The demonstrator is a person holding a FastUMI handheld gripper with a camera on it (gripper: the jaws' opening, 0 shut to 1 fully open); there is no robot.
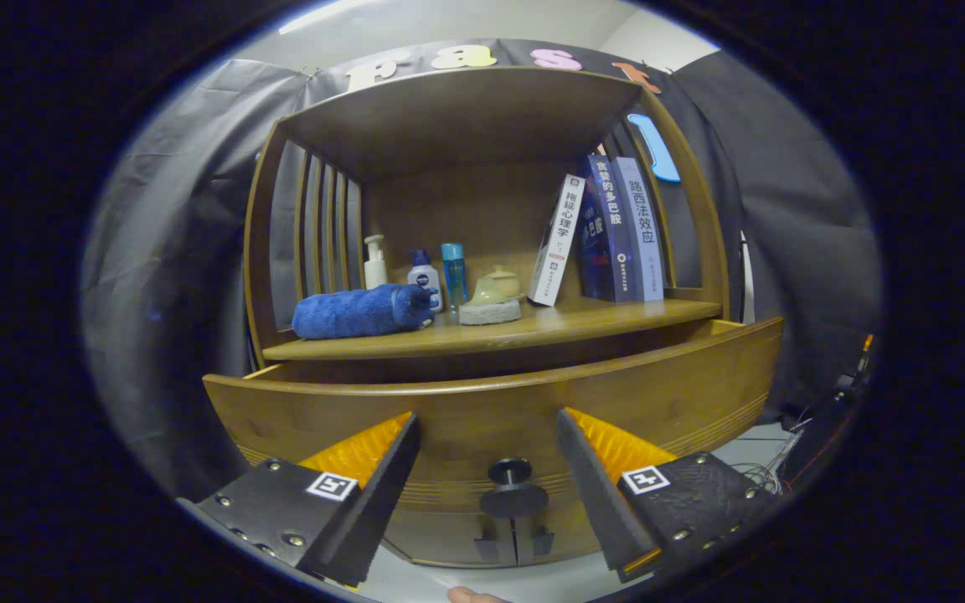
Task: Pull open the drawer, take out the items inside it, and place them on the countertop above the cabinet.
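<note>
The gripper (487, 435) points straight at the front of a brown wooden cabinet (482, 109), its 2 fingers spread wide apart with nothing between them but open air. Just ahead of them, and between them, sits the wide wooden drawer (491, 402), pulled out from under the shelf so its top edge stands forward of the countertop; its inside cannot be seen from this angle. A round black knob (510, 471) sits low on the drawer front, centred in the gap between the fingers and not touched by either one.

Beyond the drawer lies the wooden countertop (533, 328) inside the open shelf. At its left end rests a rolled blue towel (363, 311), lying on its side. Just behind it stand a small white pump bottle (375, 261), a white bottle with a dark blue cap (425, 277) and a slim clear blue bottle (453, 274), close together. Beside those sits a pale green lidded ceramic pot (503, 280) and, in front of it, a pale green piece on a round grey stone base (489, 306). Further right a white book (555, 240) leans against 2 upright books (623, 228), one dark blue and one lavender.

A fingertip (472, 595) of the person shows below the gripper.
</note>
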